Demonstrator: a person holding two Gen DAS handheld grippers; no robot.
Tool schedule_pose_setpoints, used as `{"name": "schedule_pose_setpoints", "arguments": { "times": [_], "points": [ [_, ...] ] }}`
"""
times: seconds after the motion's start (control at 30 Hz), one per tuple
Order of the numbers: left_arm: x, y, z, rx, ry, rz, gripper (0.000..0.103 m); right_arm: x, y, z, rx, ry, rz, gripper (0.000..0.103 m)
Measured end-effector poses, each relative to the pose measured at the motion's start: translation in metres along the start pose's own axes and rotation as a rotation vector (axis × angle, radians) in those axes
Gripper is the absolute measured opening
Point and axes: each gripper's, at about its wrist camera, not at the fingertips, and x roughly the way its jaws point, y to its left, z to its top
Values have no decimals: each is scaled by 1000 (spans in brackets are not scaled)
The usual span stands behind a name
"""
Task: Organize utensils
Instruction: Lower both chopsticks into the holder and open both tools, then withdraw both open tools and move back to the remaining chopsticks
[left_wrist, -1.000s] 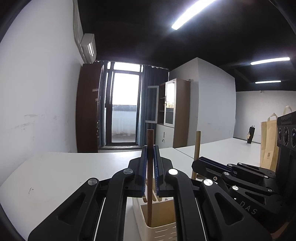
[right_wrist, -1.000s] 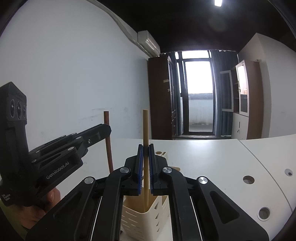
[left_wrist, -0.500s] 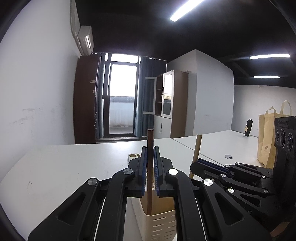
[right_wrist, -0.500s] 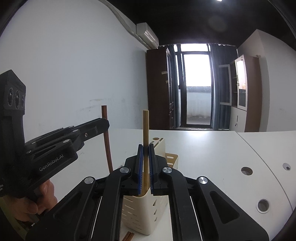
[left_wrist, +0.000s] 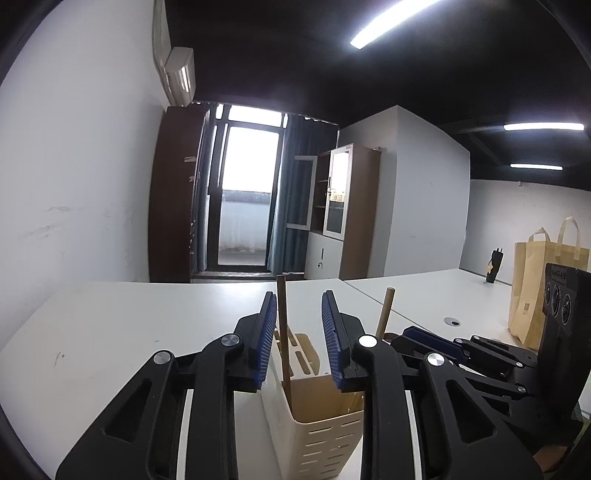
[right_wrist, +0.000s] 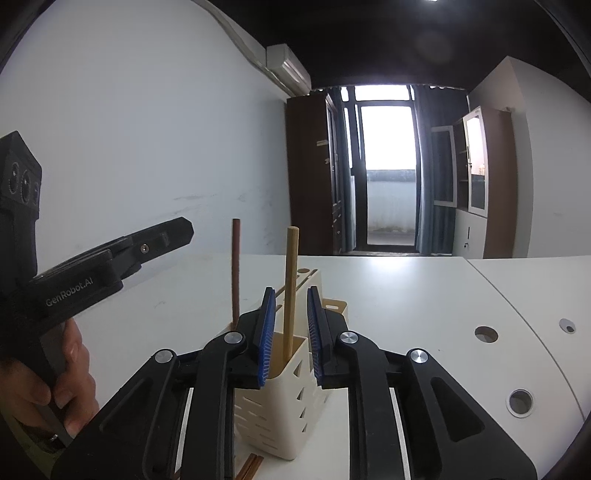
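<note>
A cream slotted utensil holder (left_wrist: 314, 432) stands on the white table (left_wrist: 129, 332). A dark brown stick (left_wrist: 282, 325) stands upright in it, between the opening jaws of my left gripper (left_wrist: 298, 299); the pads are off it. In the right wrist view, a light wooden stick (right_wrist: 290, 280) stands in the same holder (right_wrist: 273, 387), loose between the opening jaws of my right gripper (right_wrist: 291, 295). The dark stick (right_wrist: 235, 269) rises to its left. The light stick (left_wrist: 384, 314) also shows beside the right gripper's fingers (left_wrist: 436, 341).
A hand (right_wrist: 55, 387) holds the left gripper's body (right_wrist: 92, 273) at the left. A brown chopstick pair (right_wrist: 251, 467) lies on the table before the holder. Round cable holes (right_wrist: 485, 334) sit to the right. A paper bag (left_wrist: 535, 288) stands far right.
Both grippers have opened and let go of their sticks, which now stand loose in the holder. The sticks sit lower in the holder than a second ago.
</note>
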Motion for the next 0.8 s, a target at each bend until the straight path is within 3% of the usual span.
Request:
{"name": "schedule_pose_setpoints", "arguments": {
  "times": [0.3,0.5,0.57,0.8],
  "points": [
    [-21,-1,-5,-2,16,20,30,-16,3,-3,5,5,-12,28],
    [-36,-6,-9,1,76,46,31,-27,9,-5,4,25,-22,33],
    [-38,-6,-14,6,117,69,32,-30,10,-9,11,51,-19,39],
    [-32,-1,-37,-12,296,116,33,-30,16,-29,32,139,-19,42]
  ]
}}
